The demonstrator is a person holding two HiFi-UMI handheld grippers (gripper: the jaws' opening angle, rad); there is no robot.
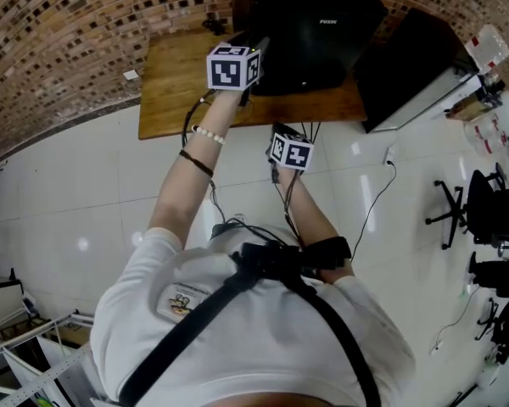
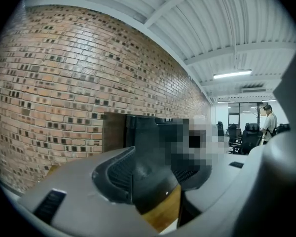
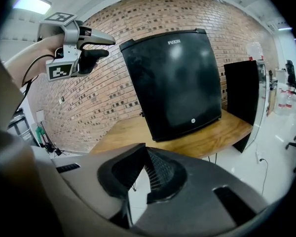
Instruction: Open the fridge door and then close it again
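A black mini fridge (image 1: pixel 310 24) stands on a wooden table (image 1: pixel 174 87) against the brick wall. In the right gripper view the fridge (image 3: pixel 175 83) shows its front with the door closed. My left gripper (image 1: pixel 253 51) hovers by the fridge's upper left front corner. Its jaws are open and empty, and only the table and the fridge's dark side (image 2: pixel 148 132) show past them. The right gripper view shows the left gripper (image 3: pixel 101 44) with its fingers apart, just clear of the fridge. My right gripper (image 1: pixel 282 134) is shut and empty, held lower, in front of the table edge.
A tall black panel (image 1: pixel 407 58) leans beside the table on the right. Next to it is a white shelf with bottles (image 1: pixel 492 49). Office chairs (image 1: pixel 483 210) stand at the far right and cables trail over the white floor. A person (image 2: pixel 269 120) stands far off.
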